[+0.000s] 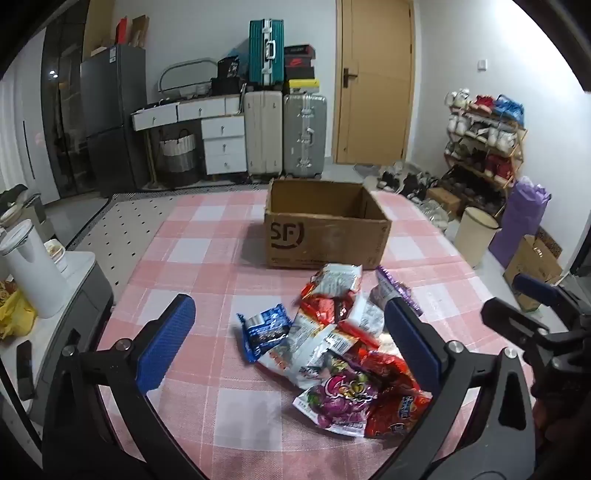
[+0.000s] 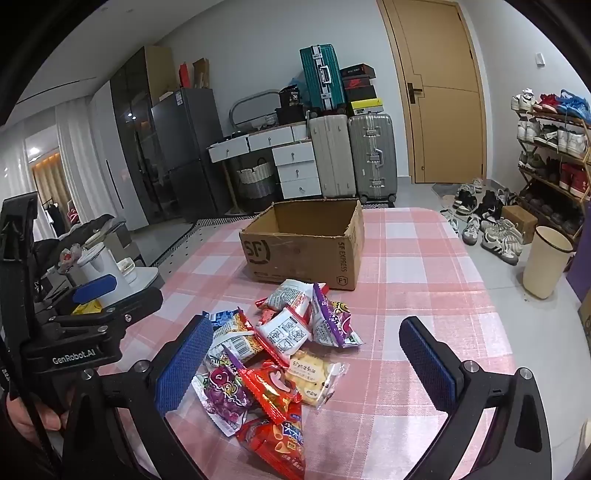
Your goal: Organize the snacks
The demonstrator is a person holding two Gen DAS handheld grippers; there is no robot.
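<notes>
White walls (image 1: 207,33) and a tan wooden door (image 1: 373,81) back the room. Stacked suitcases (image 1: 284,133) stand beside white drawers (image 1: 223,144); a shoe rack (image 1: 484,144) fills the right wall above the grey floor (image 2: 480,266).

Snack pile (image 1: 332,339) heaped mid-cloth, packets overlapping. Open cardboard box (image 1: 325,225) just behind it, top unobstructed, narrow gap between. Bare checked tablecloth (image 1: 207,258) left of pile and box; also right (image 2: 424,280). White kettle (image 1: 33,269) crowds left table edge.

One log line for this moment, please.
phase: start | left gripper: open | right gripper: open | snacks: piled before box | box: empty
</notes>
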